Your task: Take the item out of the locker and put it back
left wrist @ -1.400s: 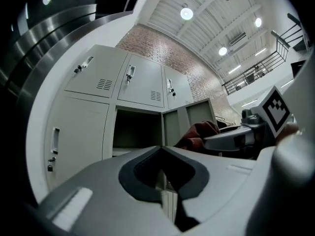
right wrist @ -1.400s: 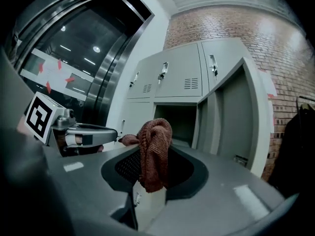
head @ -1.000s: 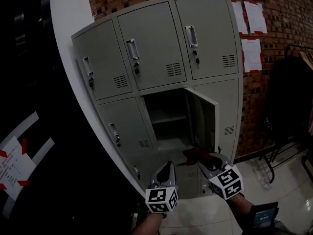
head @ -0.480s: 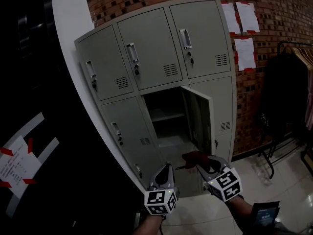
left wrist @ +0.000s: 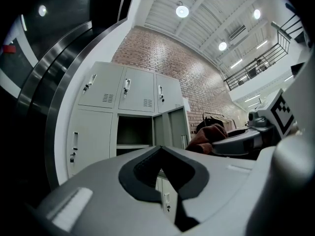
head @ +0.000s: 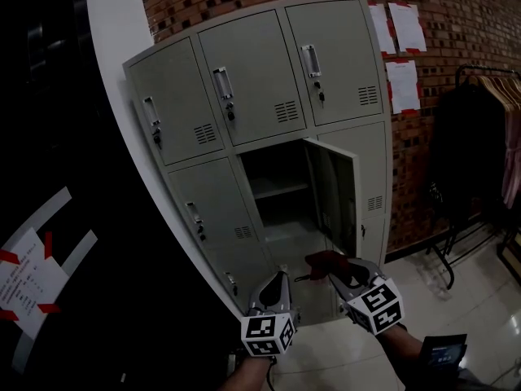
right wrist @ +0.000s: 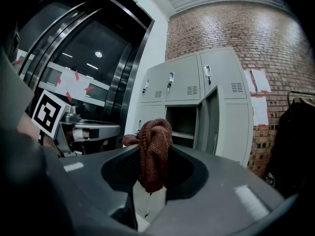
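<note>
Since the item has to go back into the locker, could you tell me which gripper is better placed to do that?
The right gripper: its jaws clamp the brown cloth, facing the open compartment. The left gripper is shut and empty.

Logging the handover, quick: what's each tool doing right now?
Left tool: closed, nothing in it.
Right tool: closed on the brown knitted cloth.

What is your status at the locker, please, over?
Right gripper shut on brown cloth, outside the locker. Left gripper shut, empty. Lower middle compartment open, door swung right; nothing blocks it.
</note>
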`<act>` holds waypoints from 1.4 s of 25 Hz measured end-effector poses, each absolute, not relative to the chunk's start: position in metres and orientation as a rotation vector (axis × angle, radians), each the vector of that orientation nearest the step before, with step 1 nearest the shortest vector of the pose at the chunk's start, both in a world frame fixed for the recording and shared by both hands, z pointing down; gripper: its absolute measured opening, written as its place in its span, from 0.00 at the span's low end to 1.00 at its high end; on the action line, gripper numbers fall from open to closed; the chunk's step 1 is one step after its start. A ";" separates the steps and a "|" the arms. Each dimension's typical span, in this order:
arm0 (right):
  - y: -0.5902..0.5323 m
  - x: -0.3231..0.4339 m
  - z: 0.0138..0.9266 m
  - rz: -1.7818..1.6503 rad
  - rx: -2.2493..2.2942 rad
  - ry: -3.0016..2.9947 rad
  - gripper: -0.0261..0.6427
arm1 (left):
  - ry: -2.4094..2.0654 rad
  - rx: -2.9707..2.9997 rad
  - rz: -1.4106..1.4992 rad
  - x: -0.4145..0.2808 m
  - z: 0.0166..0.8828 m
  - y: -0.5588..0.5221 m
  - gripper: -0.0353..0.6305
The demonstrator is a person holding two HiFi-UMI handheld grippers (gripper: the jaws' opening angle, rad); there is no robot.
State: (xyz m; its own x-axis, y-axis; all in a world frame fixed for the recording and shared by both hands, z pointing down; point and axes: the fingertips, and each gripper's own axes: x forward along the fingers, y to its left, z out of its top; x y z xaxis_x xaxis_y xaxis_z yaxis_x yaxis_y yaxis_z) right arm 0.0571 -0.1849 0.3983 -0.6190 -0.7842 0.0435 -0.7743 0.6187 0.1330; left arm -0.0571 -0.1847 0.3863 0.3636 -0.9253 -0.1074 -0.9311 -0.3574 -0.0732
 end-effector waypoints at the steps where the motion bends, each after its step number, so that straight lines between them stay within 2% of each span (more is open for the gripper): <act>1: -0.184 0.056 0.398 -0.155 1.325 -2.735 0.22 | 1.704 -2.495 0.068 -0.058 0.387 -0.185 0.05; 21: -0.186 0.046 0.394 -0.176 1.357 -2.712 0.22 | 1.654 -2.497 0.086 -0.064 0.383 -0.182 0.05; 35: -0.194 -0.007 0.395 -0.195 1.432 -2.650 0.22 | 1.619 -2.555 0.108 -0.126 0.396 -0.184 0.05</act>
